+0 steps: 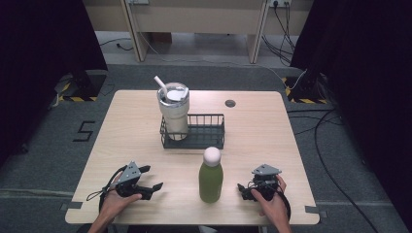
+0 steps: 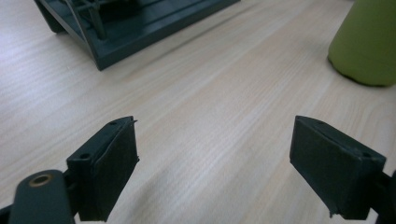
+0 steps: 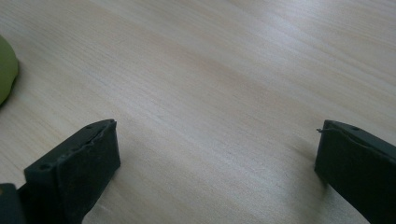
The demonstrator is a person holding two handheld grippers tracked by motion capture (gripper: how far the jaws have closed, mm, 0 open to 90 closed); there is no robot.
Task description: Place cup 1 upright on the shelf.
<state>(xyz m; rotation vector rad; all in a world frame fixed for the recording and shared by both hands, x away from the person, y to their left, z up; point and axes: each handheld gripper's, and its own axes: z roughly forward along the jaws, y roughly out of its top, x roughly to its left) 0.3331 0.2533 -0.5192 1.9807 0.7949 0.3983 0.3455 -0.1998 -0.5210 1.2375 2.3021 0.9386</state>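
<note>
On pale wood-grain table (image 1: 252, 141) | smooth green bottle (image 1: 211, 180) upright | left gripper (image 1: 151, 178), right gripper (image 1: 242, 189) spread wide, empty

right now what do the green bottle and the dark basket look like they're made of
Green bottle: matt, even olive coat with no glare, probably painted metal or plastic; its round white cap looks like smooth plastic. Basket: thin dark bars with gaps, so likely coated metal wire on a solid dark base.

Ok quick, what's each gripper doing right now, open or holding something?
Left gripper: open, holding nothing, above bare table.
Right gripper: open, holding nothing.
</note>
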